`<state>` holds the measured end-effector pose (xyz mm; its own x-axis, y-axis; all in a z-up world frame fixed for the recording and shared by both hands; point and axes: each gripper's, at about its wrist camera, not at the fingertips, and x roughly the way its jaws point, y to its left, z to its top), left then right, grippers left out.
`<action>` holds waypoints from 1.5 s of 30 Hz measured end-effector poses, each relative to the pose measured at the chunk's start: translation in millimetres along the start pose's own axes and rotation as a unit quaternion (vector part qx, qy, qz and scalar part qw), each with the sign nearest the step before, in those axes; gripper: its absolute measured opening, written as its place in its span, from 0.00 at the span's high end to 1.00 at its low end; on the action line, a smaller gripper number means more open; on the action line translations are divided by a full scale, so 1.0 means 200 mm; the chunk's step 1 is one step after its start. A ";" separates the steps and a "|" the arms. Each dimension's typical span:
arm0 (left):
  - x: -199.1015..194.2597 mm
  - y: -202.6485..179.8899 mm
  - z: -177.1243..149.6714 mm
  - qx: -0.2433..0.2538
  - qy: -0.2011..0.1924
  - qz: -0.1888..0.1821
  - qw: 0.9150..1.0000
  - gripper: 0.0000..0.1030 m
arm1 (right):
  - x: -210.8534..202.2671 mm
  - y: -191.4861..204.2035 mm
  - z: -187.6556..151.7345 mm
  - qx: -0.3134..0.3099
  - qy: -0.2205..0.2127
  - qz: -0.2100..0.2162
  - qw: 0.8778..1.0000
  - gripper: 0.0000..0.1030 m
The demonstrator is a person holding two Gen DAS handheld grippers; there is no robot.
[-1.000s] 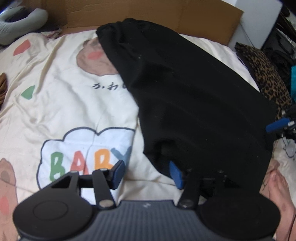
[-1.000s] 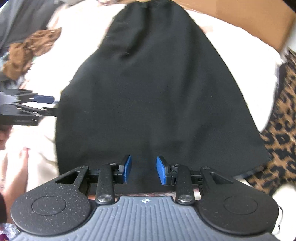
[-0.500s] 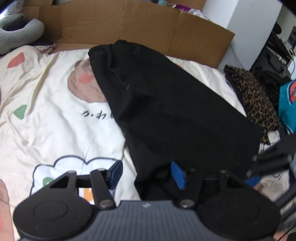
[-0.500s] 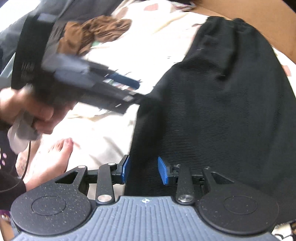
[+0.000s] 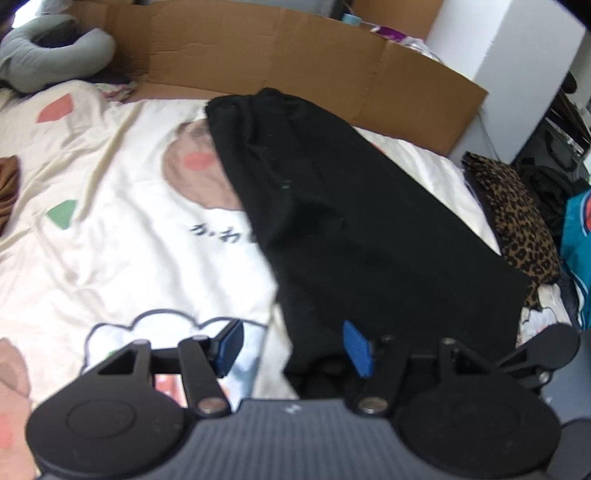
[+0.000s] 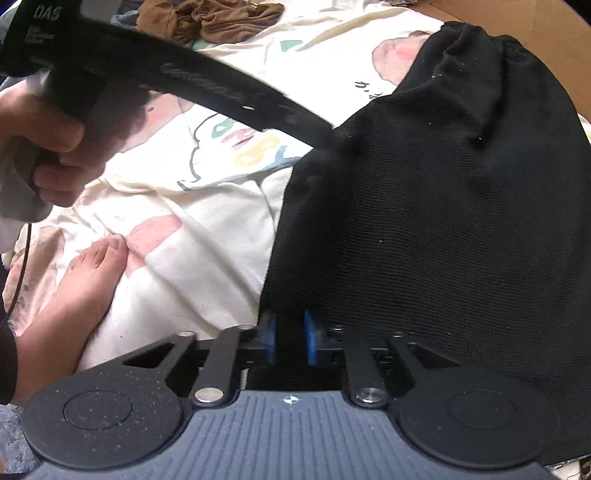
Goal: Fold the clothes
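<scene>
A black knit garment lies spread on a cream printed blanket, its gathered waistband at the far end. My left gripper is open over the garment's near left corner, blue pads wide apart. In the right wrist view the garment fills the right half. My right gripper has its blue pads close together with the garment's near left hem between them. The left gripper's body crosses the upper left of that view, held by a hand.
A cardboard sheet stands along the bed's far edge. A leopard-print cloth lies at the right, a grey neck pillow at the far left, brown cloth beyond. A bare foot rests on the blanket.
My right gripper has swung left to the garment's near left corner and closed on the hem. The left gripper has pulled back and risen, still open.
</scene>
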<state>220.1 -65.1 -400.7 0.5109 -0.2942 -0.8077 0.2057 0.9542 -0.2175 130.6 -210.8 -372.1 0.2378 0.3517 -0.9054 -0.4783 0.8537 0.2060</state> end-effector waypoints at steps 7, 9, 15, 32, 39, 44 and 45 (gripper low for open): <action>0.00 0.03 -0.07 0.005 0.015 0.013 1.000 0.40 | -0.10 -0.15 0.00 0.068 -0.018 0.021 0.997 1.00; 0.00 0.04 -0.09 0.006 0.019 0.016 1.000 0.39 | -0.13 -0.18 0.01 0.082 -0.025 0.023 0.996 1.00; 0.08 -0.11 -0.12 0.052 0.029 0.007 0.998 0.32 | -0.19 -0.24 0.03 0.105 -0.046 0.022 0.993 1.00; 0.21 -0.17 -0.13 0.098 -0.009 0.078 0.992 0.45 | -0.25 -0.27 0.01 0.115 -0.039 0.074 0.990 0.97; 0.18 -0.14 -0.15 0.095 -0.018 0.079 0.992 0.54 | -0.32 -0.33 0.00 0.139 -0.064 0.099 0.983 0.96; 0.17 -0.15 -0.16 0.106 -0.025 0.073 0.991 0.63 | -0.27 -0.42 -0.04 0.162 -0.055 0.049 0.984 0.93; 0.17 -0.15 -0.16 0.109 -0.026 0.073 0.991 0.66 | -0.25 -0.44 -0.05 0.167 -0.050 0.033 0.984 0.93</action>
<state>204.3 -101.6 -438.3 0.5894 -0.1618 -0.7915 0.2989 0.9539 0.0275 152.4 -308.5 -348.3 0.3052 0.4324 -0.8485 -0.1955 0.9004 0.3886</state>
